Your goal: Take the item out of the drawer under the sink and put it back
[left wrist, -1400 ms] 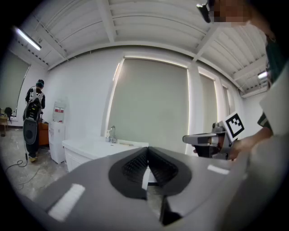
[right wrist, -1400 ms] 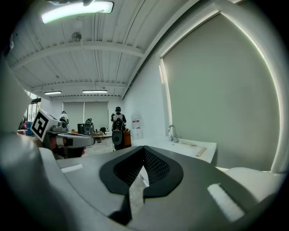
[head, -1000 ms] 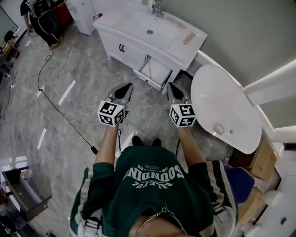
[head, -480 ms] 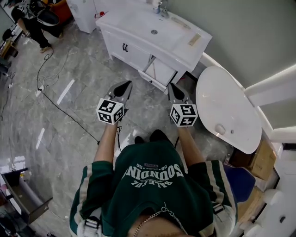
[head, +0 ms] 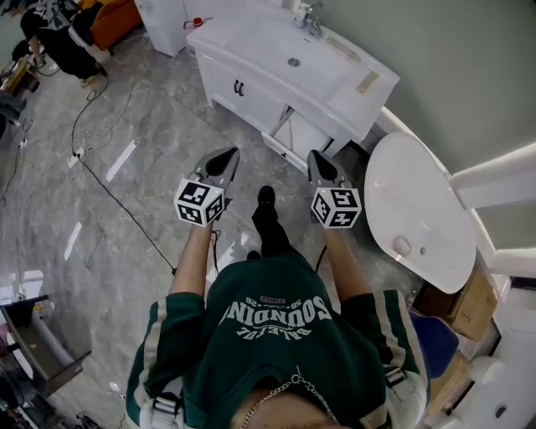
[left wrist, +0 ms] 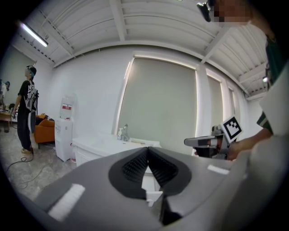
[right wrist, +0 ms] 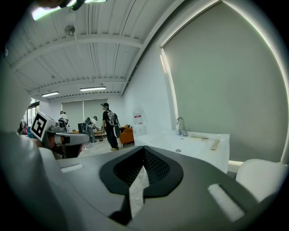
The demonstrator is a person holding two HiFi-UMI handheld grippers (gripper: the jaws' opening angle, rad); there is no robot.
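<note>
Beside sink cabinet (head: 244, 90): white tub (head: 419, 201); cable (head: 126, 219) left.

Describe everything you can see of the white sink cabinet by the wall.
The sink cabinet is a white, glossy unit standing on the grey tiled floor against the grey wall. Its top holds a shallow basin with a round drain, a chrome faucet at the back and a pale strip lying at the right end. The front has a small black handle at the left. At the right a drawer is pulled out, white inside, with no contents that can be made out.
</note>
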